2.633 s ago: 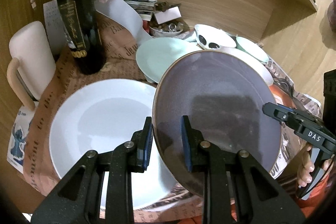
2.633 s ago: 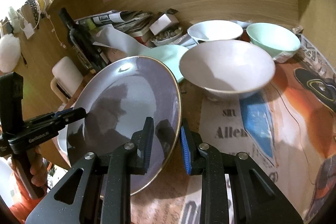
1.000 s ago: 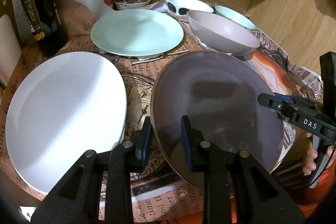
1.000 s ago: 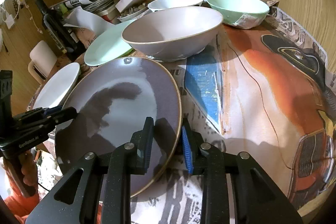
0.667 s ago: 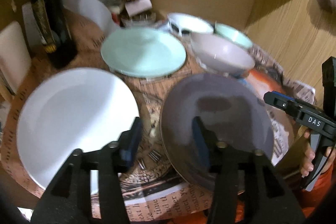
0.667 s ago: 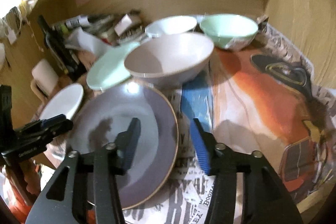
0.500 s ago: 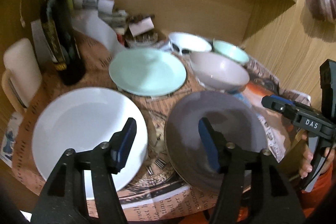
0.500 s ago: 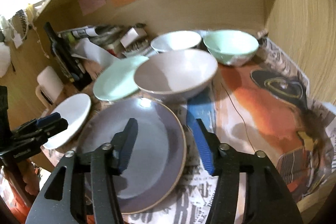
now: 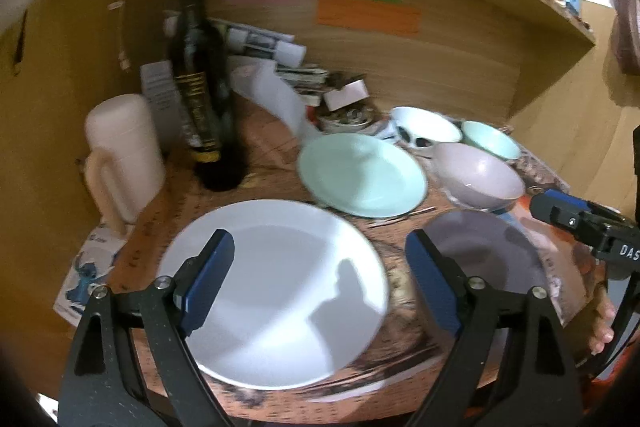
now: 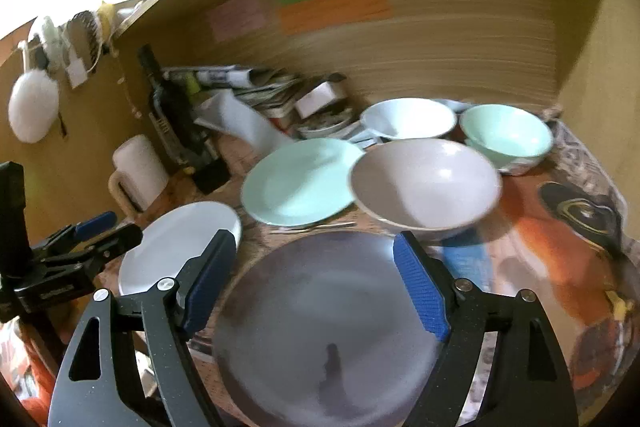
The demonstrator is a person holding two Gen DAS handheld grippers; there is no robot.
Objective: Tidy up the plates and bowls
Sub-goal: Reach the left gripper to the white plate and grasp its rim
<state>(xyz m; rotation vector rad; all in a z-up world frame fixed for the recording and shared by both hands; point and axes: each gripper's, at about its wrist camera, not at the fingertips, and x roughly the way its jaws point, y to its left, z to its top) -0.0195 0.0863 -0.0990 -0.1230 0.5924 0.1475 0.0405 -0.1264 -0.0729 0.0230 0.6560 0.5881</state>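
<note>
Plates lie flat along the surface's near edge: a white plate [image 9: 276, 291] and a grey-purple plate [image 10: 332, 327], both glazed, stiff, breakable, best pinched at the rim. Left tool [image 9: 320, 283] and right tool [image 10: 316, 285] hover above them, spread apart, empty.

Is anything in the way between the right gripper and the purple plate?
No. The right gripper is open right above the purple plate, and nothing lies between them. The purple bowl sits just behind the plate and the white plate to its left, both off to the side.
</note>
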